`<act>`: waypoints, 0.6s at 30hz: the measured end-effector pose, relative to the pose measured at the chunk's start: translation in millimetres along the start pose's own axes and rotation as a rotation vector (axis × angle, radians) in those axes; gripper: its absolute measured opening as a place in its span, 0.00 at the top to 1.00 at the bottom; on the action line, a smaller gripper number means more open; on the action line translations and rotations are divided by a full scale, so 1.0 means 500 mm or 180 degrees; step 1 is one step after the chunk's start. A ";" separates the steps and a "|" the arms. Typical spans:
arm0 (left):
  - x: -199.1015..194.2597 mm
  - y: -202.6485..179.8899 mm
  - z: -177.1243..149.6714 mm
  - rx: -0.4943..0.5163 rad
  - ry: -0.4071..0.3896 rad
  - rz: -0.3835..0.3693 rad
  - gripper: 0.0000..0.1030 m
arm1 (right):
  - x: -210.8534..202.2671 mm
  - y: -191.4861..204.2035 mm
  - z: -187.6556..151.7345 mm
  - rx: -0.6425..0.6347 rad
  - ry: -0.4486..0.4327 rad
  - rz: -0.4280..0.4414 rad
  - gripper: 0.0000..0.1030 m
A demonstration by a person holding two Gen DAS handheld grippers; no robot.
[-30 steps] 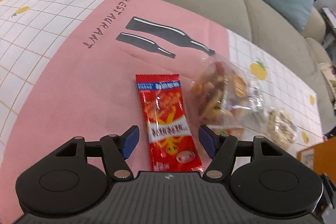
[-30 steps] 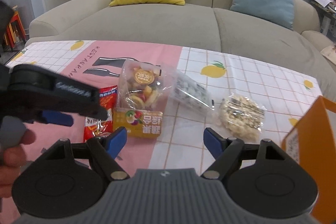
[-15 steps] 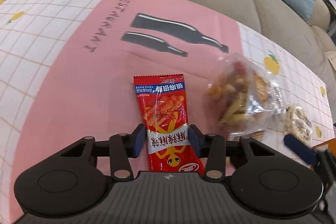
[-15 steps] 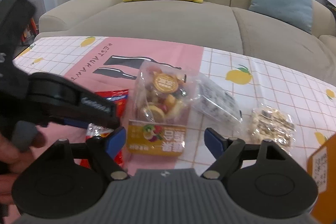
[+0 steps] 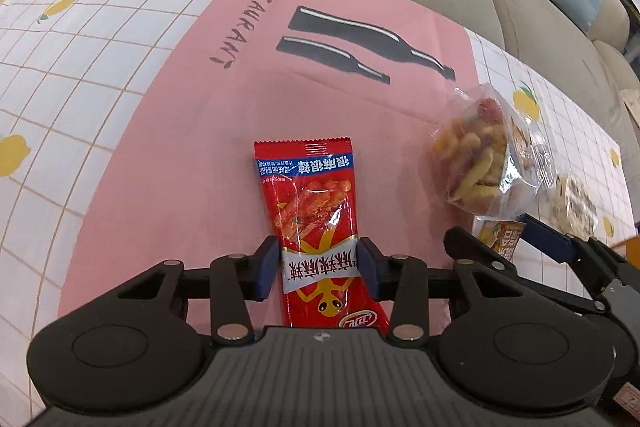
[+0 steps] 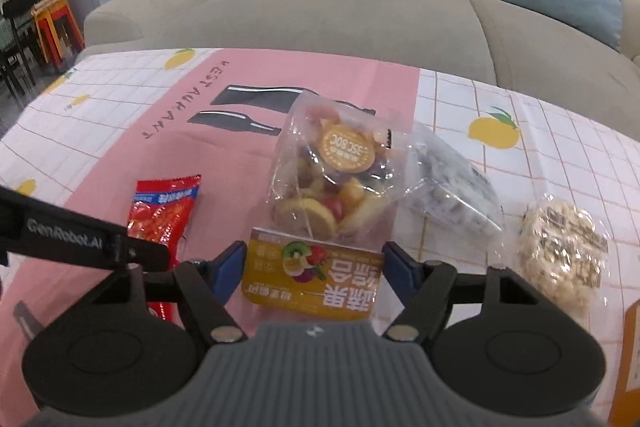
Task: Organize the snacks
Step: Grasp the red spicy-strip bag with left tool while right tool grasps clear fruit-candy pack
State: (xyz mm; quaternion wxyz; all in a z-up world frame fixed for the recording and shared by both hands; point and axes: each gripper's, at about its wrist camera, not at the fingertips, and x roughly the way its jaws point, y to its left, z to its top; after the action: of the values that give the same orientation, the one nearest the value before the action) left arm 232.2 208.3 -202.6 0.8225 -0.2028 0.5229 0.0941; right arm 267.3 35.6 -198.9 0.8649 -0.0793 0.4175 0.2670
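A red snack packet [image 5: 316,227] lies on the pink part of the tablecloth. My left gripper [image 5: 319,269] is shut on its near half, pads touching both edges. The packet also shows in the right wrist view [image 6: 164,215]. A clear bag of dried fruit with a yellow label [image 6: 324,211] lies to its right and shows in the left wrist view [image 5: 480,155]. My right gripper [image 6: 314,271] has its blue pads against both sides of the bag's yellow label end. The left gripper's arm [image 6: 80,243] crosses the right wrist view at left.
A clear bag of dark and white pieces [image 6: 448,187] and a pale round snack pack [image 6: 564,251] lie right of the fruit bag. An orange box edge [image 6: 628,359] stands at far right. A beige sofa [image 6: 320,11] with cushions runs along the table's far side.
My left gripper closed from wide open onto the red packet. My right gripper moved forward and left and closed from wide open to against the fruit bag's label end.
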 end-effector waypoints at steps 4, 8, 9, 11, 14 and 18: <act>-0.013 -0.015 -0.038 0.0120 0.0059 -0.0050 0.54 | -0.044 0.004 -0.035 -0.0131 0.0026 -0.0004 0.33; -0.031 -0.034 -0.090 0.0251 0.0092 -0.0092 0.54 | -0.102 0.009 -0.085 -0.0230 0.0108 -0.0016 0.34; -0.037 -0.039 -0.104 0.0297 0.0108 -0.0106 0.55 | -0.117 0.011 -0.100 -0.0254 0.0160 -0.0061 0.34; -0.046 -0.049 -0.127 0.0363 0.0145 -0.0142 0.56 | -0.143 0.010 -0.126 -0.0279 0.0259 -0.0122 0.34; -0.060 -0.061 -0.161 0.0454 0.0198 -0.0188 0.56 | -0.185 0.008 -0.157 -0.0253 0.0368 -0.0209 0.34; -0.078 -0.078 -0.201 0.0582 0.0245 -0.0199 0.57 | -0.232 0.005 -0.190 -0.0140 0.0503 -0.0259 0.34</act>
State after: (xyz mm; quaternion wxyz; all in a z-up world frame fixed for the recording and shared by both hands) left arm 147.2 132.0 -195.5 0.8194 -0.1466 0.5540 0.0124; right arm 142.3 -42.3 -170.6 0.8375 -0.1360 0.4749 0.2337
